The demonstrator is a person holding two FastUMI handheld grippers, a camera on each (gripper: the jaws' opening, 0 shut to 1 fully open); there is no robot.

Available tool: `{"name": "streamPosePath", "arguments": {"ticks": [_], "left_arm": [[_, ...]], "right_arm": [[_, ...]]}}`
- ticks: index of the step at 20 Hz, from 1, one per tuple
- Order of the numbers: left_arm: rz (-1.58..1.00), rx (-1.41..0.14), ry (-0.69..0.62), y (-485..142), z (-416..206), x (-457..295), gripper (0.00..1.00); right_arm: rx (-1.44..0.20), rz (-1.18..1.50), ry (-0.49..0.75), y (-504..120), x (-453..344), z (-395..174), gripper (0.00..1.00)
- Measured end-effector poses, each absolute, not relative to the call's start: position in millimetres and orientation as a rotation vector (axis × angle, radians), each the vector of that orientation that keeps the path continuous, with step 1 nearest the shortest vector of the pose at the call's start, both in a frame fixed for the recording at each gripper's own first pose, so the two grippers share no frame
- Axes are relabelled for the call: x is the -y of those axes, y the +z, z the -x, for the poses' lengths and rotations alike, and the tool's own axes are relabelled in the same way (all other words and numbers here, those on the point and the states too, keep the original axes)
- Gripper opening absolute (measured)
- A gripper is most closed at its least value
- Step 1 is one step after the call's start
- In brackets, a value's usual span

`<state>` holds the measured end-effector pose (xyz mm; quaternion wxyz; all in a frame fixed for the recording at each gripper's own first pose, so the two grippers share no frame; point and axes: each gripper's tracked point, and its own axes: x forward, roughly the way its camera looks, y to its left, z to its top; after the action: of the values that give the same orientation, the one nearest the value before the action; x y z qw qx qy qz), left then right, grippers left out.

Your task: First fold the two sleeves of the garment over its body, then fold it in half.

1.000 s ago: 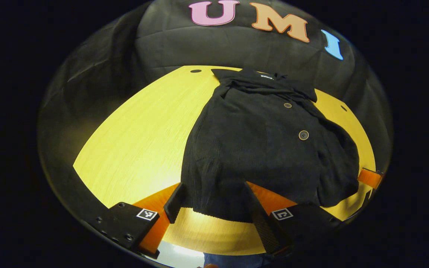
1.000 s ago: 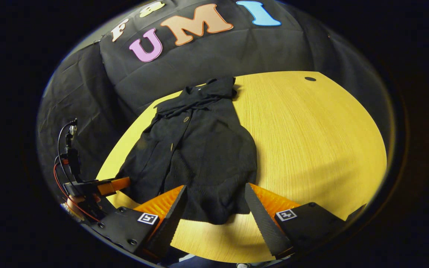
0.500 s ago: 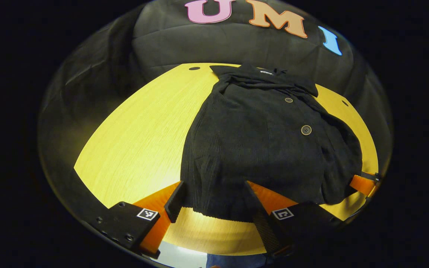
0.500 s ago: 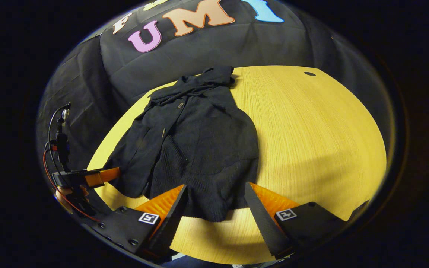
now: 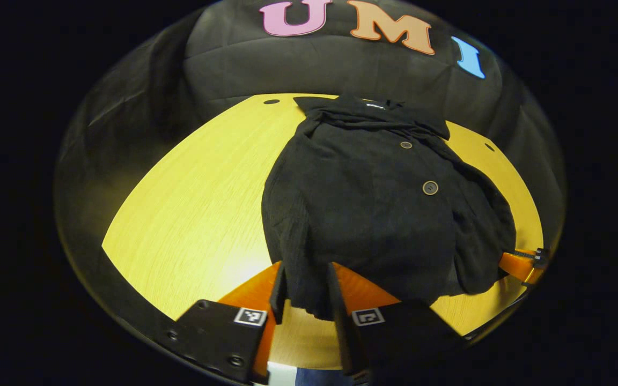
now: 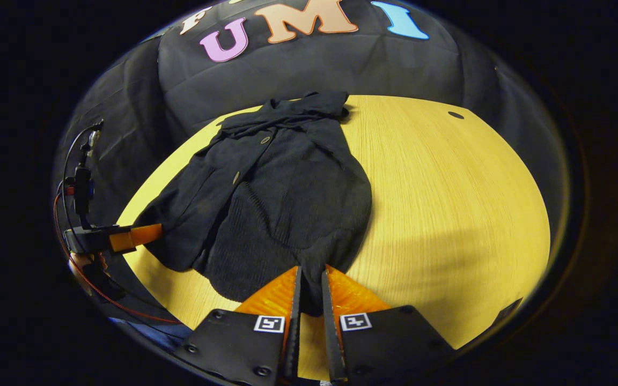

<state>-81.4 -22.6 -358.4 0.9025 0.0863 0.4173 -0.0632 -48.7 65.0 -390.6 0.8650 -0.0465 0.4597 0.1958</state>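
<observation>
Left gripper [image 5: 304, 292] clamped on jacket [image 5: 379, 203] hem, right gripper [image 6: 309, 294] clamped on hem too; sleeves folded in, jacket flat on table [image 6: 448, 203].

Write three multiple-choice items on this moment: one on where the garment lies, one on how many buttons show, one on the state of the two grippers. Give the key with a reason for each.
1. Where does the black garment lie?
A. On the yellow wooden table
B. On the floor
C. On a hanger

2. How many buttons show on the garment in the left gripper view?
A. None
B. Two
C. Five

3. How do the left gripper and right gripper stand?
A. Both wide open, clear of the cloth
B. Both closed on the near hem
C. One open, one shut

Key: 1 A, the cloth is spread on the tabletop. 2 B, two round buttons sit along the front. 3 B, each pair of fingers pinches hem cloth.
</observation>
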Motion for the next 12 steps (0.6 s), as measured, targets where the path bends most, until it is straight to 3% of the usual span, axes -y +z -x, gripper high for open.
{"name": "streamPosePath", "arguments": {"ticks": [1, 2, 4, 5, 12], "left_arm": [[-0.173, -0.864, -0.138, -358, 82, 24, 0.36], [-0.161, -0.867, -0.138, -358, 81, 26, 0.19], [-0.139, -0.878, -0.144, -357, 81, 26, 0.06], [-0.133, -0.884, -0.153, -358, 82, 26, 0.05], [-0.123, -0.950, -0.194, -352, 80, 30, 0.00]], "right_arm": [[-0.974, 0.107, 0.416, -393, -69, 51, 0.19], [-0.976, 0.123, 0.421, -393, -71, 53, 0.13], [-0.975, 0.149, 0.403, -392, -71, 54, 0.08], [-0.977, 0.148, 0.388, -391, -71, 54, 0.04], [-0.958, 0.072, 0.337, -365, -80, 45, 0.03]]}}
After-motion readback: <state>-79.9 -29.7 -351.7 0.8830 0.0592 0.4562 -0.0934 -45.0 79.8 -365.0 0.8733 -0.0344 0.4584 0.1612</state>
